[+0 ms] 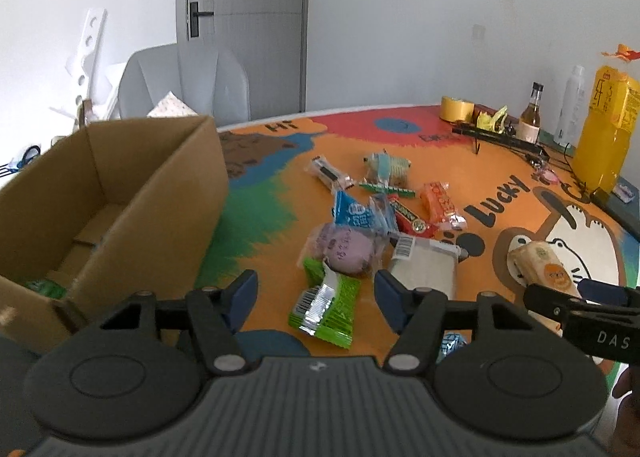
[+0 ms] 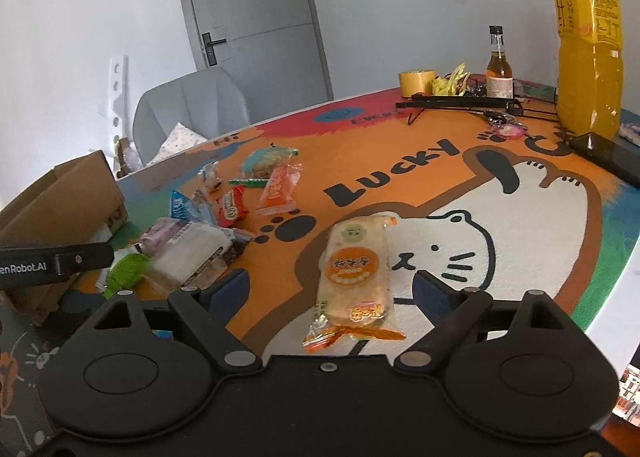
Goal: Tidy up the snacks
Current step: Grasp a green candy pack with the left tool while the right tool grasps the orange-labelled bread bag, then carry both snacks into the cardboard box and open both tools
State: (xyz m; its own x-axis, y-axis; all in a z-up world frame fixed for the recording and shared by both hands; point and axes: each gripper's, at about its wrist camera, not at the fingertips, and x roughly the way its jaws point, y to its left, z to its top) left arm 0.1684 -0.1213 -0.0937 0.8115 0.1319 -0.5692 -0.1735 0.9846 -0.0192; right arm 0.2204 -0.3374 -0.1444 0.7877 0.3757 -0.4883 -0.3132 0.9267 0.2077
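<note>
The left gripper is hanging low over the mat with its jaws apart, and a green packet is lying between the blue pads, which are not touching it. A purple bun packet is sitting just beyond the green one, touching its far end, and a white packet is lying just to the right of the bun, beside the right-hand pad.

The right gripper is standing spread wide, and a long orange rice-cracker packet is lying lengthwise between its pads, clear of both, on the cat drawing printed on the mat. In the left wrist view the same packet is showing at the right edge, with the right gripper's black finger crossing its near end.

Farther out, a loose heap of snacks is resting on the mat: a blue packet, a red packet, an orange packet and a clear biscuit packet.

A cardboard box is standing open at the left, near the left gripper, with something green lying at its bottom. A tall yellow bottle, a small brown bottle and a tape roll are standing at the mat's far side, well apart from the snacks.
</note>
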